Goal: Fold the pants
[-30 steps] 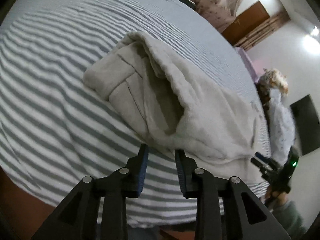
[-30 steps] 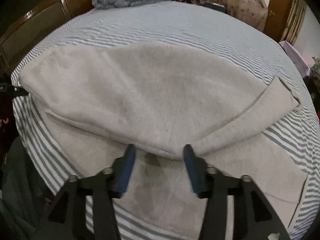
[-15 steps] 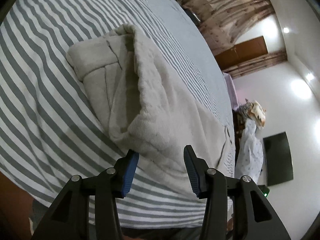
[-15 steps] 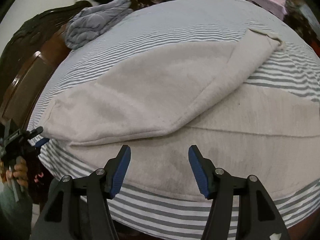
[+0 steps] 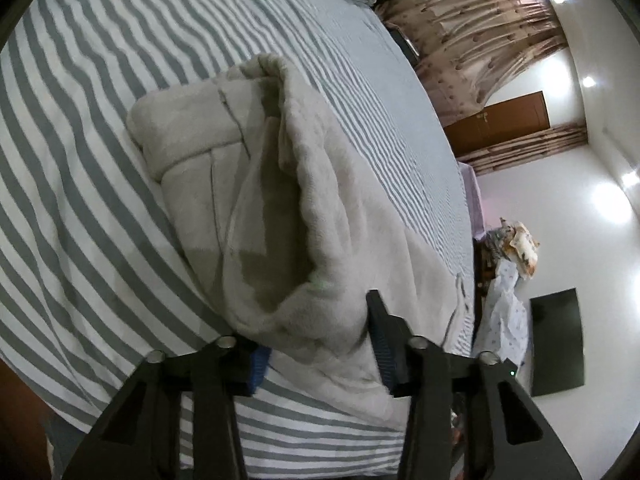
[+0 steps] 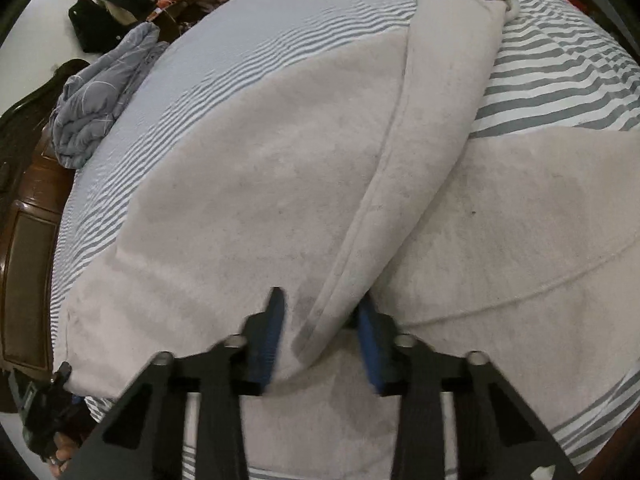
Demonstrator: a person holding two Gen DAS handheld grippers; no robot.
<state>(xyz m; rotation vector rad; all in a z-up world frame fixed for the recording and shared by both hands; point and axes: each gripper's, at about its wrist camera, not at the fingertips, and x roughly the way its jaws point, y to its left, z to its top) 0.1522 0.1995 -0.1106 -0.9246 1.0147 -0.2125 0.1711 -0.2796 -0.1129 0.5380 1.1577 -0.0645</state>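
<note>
Beige fleece pants lie on the grey-and-white striped bed. In the left wrist view their bunched, open end fills the gap of my left gripper; its jaws are closing and the cloth covers the left fingertip. In the right wrist view the pants spread wide, with one leg folded over in a long ridge. That ridge runs down between the fingers of my right gripper, whose jaws are closing on it. The left gripper also shows at the bed's lower left corner, held by a hand.
A crumpled grey duvet lies at the far end of the bed beside a dark wooden headboard. Beyond the bed are curtains, a brown door and a dark screen on the wall.
Both grippers have come down onto the pants. The right one rolled and its jaws narrowed around the leg's folded ridge. The bunched end now sits between the left jaws.
</note>
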